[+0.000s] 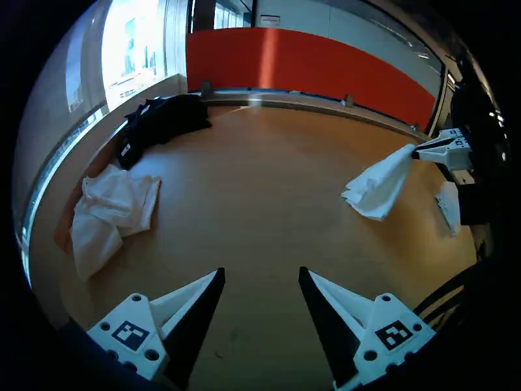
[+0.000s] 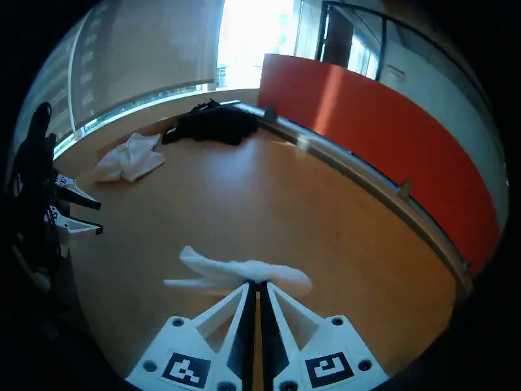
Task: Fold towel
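a wide light-brown wooden table (image 1: 273, 195) is seen in both views, bounded at the far side by a long red-orange panel (image 1: 306, 65). a heap of black cloth (image 1: 163, 120) is set near the far corner by the window, and a crumpled pile of white cloth (image 1: 111, 208) is lying beside it along the table edge, well apart from the work. the small white towel (image 1: 381, 186) is held bunched at one end by the right gripper (image 2: 259, 285), whose fingers are pressed together on the fabric; the rest of it is draped down toward the table, though whether it is touching the wood cannot be told. the left gripper (image 1: 261, 270) is held with its fingers spread wide and nothing between them, over bare table and apart from the towel. the step in hand is judged to be the pick-up and spreading before any fold is made. next, a free corner must be taken by the left gripper so the towel can be stretched flat.
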{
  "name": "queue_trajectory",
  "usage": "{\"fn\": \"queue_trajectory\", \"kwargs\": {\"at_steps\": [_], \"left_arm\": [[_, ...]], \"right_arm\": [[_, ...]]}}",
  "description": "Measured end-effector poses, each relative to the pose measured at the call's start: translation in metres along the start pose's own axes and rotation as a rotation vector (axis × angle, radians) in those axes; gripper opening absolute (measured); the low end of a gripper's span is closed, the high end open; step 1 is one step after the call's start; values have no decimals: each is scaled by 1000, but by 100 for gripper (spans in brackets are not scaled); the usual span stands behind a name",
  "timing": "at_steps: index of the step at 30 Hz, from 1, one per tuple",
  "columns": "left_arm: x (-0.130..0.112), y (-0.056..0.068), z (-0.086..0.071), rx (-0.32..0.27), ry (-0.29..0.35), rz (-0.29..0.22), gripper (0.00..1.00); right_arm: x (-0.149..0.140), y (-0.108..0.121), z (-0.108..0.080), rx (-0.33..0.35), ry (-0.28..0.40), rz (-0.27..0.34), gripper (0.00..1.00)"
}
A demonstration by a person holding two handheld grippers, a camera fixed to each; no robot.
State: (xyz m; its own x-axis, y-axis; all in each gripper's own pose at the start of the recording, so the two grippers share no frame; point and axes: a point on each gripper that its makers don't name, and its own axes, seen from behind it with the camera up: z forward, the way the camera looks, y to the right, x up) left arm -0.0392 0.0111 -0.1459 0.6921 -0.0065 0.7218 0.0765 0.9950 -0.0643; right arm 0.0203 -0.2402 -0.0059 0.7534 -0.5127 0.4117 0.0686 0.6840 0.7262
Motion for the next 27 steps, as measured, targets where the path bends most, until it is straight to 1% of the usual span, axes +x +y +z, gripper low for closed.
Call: {"fn": "queue_trajectory", "kwargs": {"at_steps": [5,12,20,27], "left_arm": [[5,7,1,-13,2,0,84],[7,17,6,-31,0,-7,83],[10,30,11,-45,-7,-7,84],[15,38,15,-49,-8,-1,83]], "right_arm": [[-1,19,-15,-28,6,11,4],[-13,55,-35,-81,2,35,4],[-32,102,-61,-138,-9,58,4],[-49,146,-87,-180,-18,95,4]]}}
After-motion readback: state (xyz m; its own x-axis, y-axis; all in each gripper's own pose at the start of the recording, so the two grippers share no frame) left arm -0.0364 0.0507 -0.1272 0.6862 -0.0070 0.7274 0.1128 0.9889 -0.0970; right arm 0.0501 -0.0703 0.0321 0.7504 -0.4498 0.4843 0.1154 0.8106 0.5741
